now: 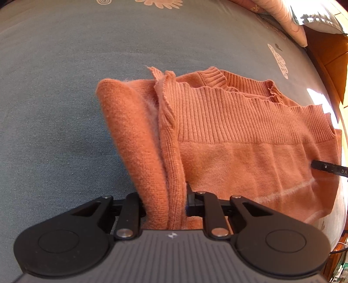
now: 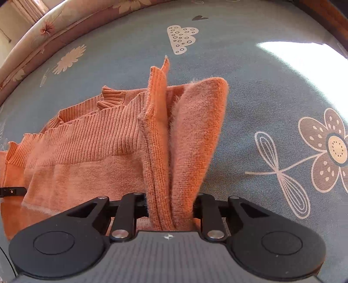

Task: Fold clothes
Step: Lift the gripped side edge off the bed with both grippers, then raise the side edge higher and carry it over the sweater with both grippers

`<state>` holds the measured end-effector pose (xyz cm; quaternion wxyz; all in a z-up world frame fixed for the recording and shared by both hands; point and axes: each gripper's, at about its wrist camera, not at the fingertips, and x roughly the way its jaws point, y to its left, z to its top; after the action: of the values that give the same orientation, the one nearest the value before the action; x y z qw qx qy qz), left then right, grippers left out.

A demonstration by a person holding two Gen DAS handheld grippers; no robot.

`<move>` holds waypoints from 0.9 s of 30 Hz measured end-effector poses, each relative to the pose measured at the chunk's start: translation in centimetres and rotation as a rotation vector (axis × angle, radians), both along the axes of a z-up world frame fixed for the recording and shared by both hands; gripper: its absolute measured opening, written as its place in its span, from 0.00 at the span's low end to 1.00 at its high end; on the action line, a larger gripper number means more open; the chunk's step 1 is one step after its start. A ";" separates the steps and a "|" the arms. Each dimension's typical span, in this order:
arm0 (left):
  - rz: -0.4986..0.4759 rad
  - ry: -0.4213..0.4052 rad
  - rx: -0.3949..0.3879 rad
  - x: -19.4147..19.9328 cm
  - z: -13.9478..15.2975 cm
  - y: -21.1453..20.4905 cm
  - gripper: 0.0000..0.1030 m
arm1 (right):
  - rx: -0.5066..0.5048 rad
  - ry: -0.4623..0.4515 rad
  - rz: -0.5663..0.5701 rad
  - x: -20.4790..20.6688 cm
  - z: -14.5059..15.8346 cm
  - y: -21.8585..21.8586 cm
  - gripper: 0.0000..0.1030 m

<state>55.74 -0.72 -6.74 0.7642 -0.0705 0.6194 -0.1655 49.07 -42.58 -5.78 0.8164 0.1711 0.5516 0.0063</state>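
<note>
Left wrist view shows the left claw (image 1: 166, 206) pinching a bunched edge of the orange sweater (image 1: 239, 139), several layers of knit gathered between its jaws and rising up and away from the camera. Right wrist view shows the same on the other side: the right claw (image 2: 170, 206) is clamped on a thick bundle of the sweater (image 2: 87, 152), with a ribbed strip and a fuzzy inner layer standing up out of the grip. Between the two grips the garment lies partly folded on the blue-grey flowered bedsheet (image 1: 54, 98), its ribbed hem (image 1: 239, 113) stacked in wavy layers toward the far side. A pillow (image 1: 287, 19) lies at the bed's far corner. My judgement is that a fold is under way, both ends held up to be carried over. The main risk is uneven layers: each claw holds several thicknesses, and the fuzzy inner one could slip free if the ends are pulled apart too hard, leaving a sagging flap. Moving one side faster than the other would skew the fold, and dragging low could rumple the layers already laid down.
</note>
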 end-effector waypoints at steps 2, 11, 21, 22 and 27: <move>-0.009 0.000 0.002 0.0 0.3 -0.1 0.17 | -0.004 0.000 -0.002 0.0 0.4 0.2 0.24; -0.051 -0.028 -0.024 -0.5 2.9 -1.4 0.17 | 0.029 -0.031 0.014 -1.0 3.1 0.7 0.22; -0.120 -0.035 -0.088 -1.0 5.7 -3.2 0.16 | 0.161 -0.067 0.063 -2.5 6.5 1.5 0.21; -0.125 -0.036 -0.096 -1.1 5.9 -3.4 0.16 | 0.180 -0.072 0.065 -2.7 6.8 1.5 0.20; -0.143 -0.024 -0.114 -1.0 6.7 -4.1 0.16 | 0.234 -0.087 0.071 -3.7 8.3 1.5 0.20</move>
<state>54.75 -4.87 -0.06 0.7526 -0.0674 0.6031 -0.2557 45.35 -41.08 2.55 0.8133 0.2451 0.5168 0.1068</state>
